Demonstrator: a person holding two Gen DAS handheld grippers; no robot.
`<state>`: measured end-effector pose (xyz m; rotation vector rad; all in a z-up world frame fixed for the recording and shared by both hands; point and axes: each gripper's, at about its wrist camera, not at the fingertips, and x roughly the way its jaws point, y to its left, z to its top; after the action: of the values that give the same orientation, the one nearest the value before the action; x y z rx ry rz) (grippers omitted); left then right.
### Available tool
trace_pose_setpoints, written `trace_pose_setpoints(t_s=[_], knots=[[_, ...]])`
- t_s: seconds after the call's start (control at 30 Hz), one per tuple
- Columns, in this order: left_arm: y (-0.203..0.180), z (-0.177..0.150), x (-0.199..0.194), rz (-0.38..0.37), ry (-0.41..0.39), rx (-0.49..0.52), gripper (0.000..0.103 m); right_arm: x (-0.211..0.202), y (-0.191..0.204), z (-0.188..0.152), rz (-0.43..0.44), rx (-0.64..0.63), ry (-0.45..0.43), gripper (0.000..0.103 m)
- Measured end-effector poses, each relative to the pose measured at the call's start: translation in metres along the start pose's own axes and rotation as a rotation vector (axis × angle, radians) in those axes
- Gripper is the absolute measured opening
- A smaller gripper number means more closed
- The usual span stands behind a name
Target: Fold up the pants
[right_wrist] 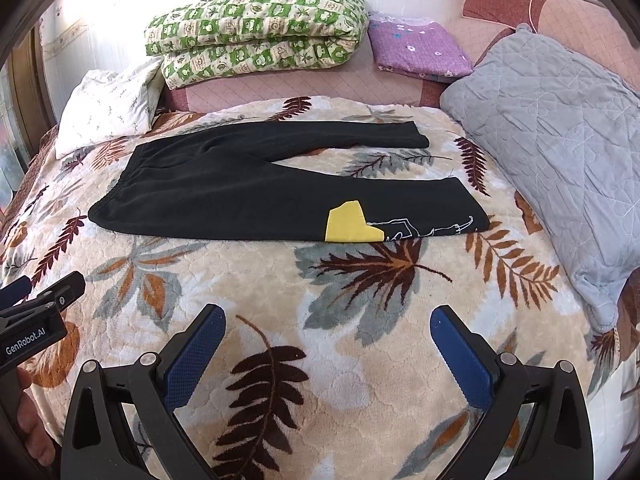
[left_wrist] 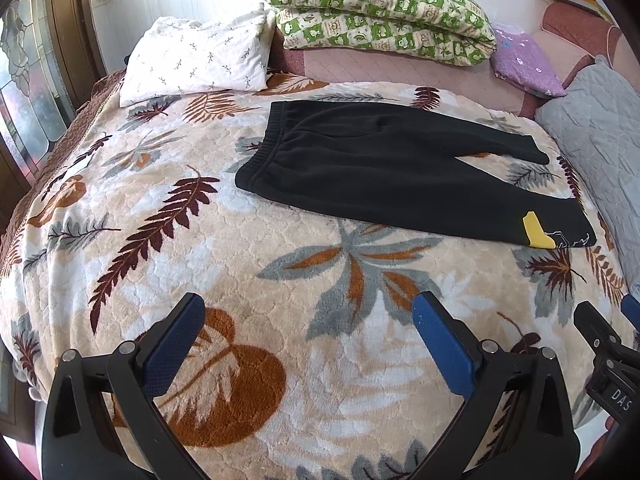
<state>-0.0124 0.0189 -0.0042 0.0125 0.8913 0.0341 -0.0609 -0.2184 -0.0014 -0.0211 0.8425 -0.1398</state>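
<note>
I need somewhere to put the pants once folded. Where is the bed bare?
Bare blanket lies between the black pants and both open grippers, left and right. The far side is crowded: white pillow, green quilt, purple cloth, grey cushion.

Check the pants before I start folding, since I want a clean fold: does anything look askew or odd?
Nothing is damaged. The black pants lie flat on the leaf-print blanket, but the legs splay apart in a V, blanket showing between them. Only the nearer leg carries a yellow patch. Both grippers, left and right, are open, short of the pants.
</note>
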Motion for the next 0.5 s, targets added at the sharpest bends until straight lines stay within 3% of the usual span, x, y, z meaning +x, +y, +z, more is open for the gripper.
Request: trace_pose_setpoints(t_s=[0.5], knots=[[0.0019, -0.0028, -0.0015, -0.001, 0.001, -0.001, 0.103, -0.0055, 0.0017, -0.0016, 0.001, -0.001, 0.000, 0.103]])
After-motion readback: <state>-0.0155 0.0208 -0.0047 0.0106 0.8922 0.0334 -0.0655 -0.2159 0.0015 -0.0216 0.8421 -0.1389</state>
